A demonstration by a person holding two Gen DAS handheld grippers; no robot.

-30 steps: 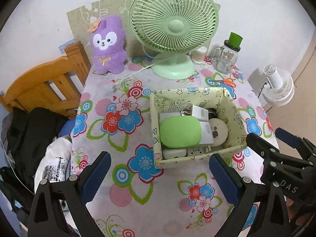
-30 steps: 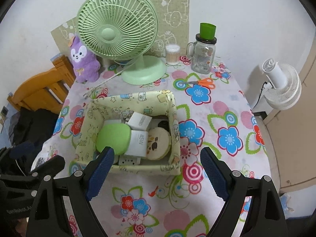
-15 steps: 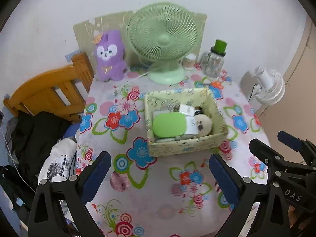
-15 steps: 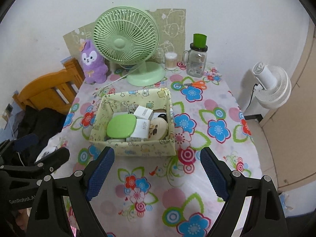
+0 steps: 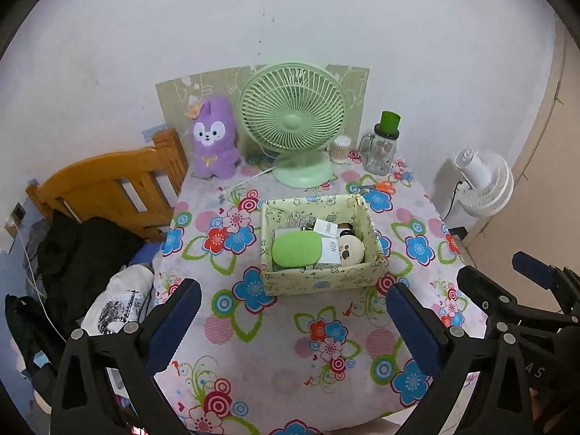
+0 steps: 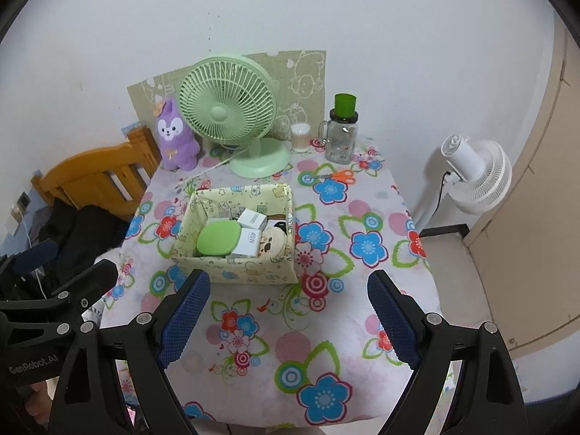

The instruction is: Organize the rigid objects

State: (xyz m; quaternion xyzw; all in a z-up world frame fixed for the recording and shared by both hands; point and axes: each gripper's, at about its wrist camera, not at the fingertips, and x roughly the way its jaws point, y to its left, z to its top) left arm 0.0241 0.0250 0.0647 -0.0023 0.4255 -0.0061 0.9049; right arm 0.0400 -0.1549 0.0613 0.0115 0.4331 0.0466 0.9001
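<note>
A pale yellow fabric box (image 5: 319, 280) (image 6: 232, 267) stands mid-table on the flowered cloth. Inside it lie a green oval case (image 5: 295, 249) (image 6: 217, 240), white charger boxes (image 5: 331, 248) (image 6: 250, 241) and a round cream item with a face (image 5: 349, 250) (image 6: 270, 244). My left gripper (image 5: 293, 319) hangs open above the table's near part, nothing between its blue pads. My right gripper (image 6: 290, 317) is likewise open and empty, well short of the box. Each gripper shows at the other view's edge.
At the back stand a green desk fan (image 5: 293, 123), a purple plush (image 5: 214, 141), a cotton-swab jar (image 5: 340, 149) and a glass mug with a green lid (image 5: 382, 148). Orange scissors (image 5: 380, 186) lie nearby. A wooden chair (image 5: 108, 185) with dark clothes is left, a white fan (image 5: 485, 185) right.
Both grippers have pulled back and risen away from the box, so the whole table and more wall now show. Both stayed open. The box contents have not moved.
</note>
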